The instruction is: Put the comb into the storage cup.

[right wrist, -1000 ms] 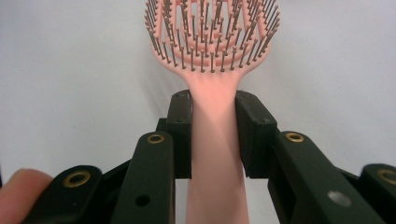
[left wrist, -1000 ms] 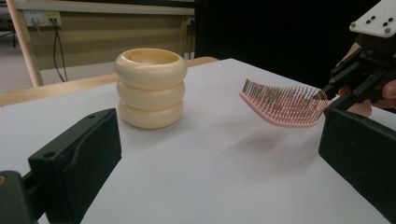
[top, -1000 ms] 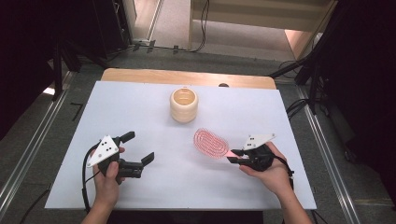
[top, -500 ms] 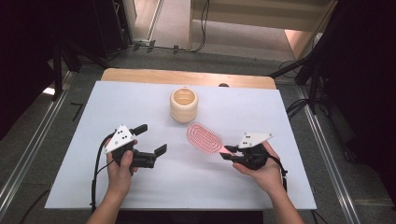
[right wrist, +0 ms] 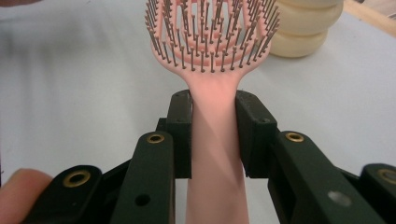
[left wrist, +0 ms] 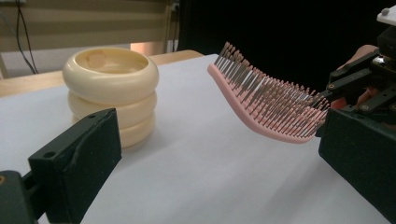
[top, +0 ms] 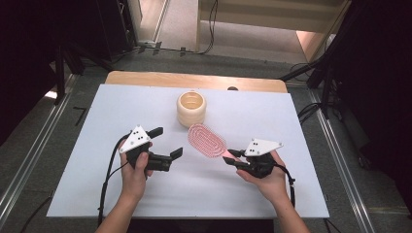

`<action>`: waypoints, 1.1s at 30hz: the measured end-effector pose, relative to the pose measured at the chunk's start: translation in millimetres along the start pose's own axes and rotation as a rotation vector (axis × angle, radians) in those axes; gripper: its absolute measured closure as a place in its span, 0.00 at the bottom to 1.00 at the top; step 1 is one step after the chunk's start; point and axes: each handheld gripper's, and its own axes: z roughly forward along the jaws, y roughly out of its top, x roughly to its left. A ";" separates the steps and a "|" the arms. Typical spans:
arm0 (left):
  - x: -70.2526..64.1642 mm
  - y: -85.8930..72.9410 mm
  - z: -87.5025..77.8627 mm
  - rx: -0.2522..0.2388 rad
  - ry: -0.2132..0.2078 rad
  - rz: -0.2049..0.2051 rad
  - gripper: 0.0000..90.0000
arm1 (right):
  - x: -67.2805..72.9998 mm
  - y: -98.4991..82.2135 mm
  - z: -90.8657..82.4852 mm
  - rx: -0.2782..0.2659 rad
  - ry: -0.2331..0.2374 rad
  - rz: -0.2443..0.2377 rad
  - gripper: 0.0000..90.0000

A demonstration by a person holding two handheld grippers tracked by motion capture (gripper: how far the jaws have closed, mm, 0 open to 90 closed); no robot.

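A pink hairbrush (top: 207,140) hangs just above the white table, bristles up, its head slanting toward a cream ribbed cup (top: 191,108). My right gripper (top: 231,156) is shut on the brush's handle; in the right gripper view the pads (right wrist: 181,135) press both sides of the handle of the brush (right wrist: 212,32). My left gripper (top: 167,142) is open and holds nothing, left of the brush head. In the left gripper view the brush (left wrist: 266,102) lies ahead between the wide jaws, the cup (left wrist: 112,88) stands at left, and the right gripper (left wrist: 359,86) is at far right.
A white sheet (top: 97,121) covers the table, with a wooden strip (top: 145,77) along the far edge. Dark stands and cables surround the table on the floor. A small dark spot (top: 232,88) sits at the sheet's far edge.
My left gripper has moved right and slightly forward, closer to the brush head. The right gripper and the brush have shifted a little to the left.
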 end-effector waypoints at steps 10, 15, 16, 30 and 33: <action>-6.4 -3.2 11.5 0.000 -0.086 -0.077 0.00 | 7.4 0.6 4.3 -0.045 0.006 0.011 0.75; -12.7 -3.1 17.2 -0.001 -0.130 -0.120 0.00 | 13.3 1.6 8.4 -0.052 0.007 -0.002 0.75; -14.1 -3.0 17.8 -0.003 -0.136 -0.125 0.01 | 14.4 1.5 9.3 -0.058 0.011 -0.002 0.75; -19.1 -2.5 29.4 0.045 -0.144 -0.259 0.18 | 24.1 4.1 15.4 -0.086 0.018 -0.028 0.75; -20.7 -1.8 30.3 0.050 -0.130 -0.268 0.20 | 26.5 4.7 16.8 -0.083 0.025 -0.028 0.75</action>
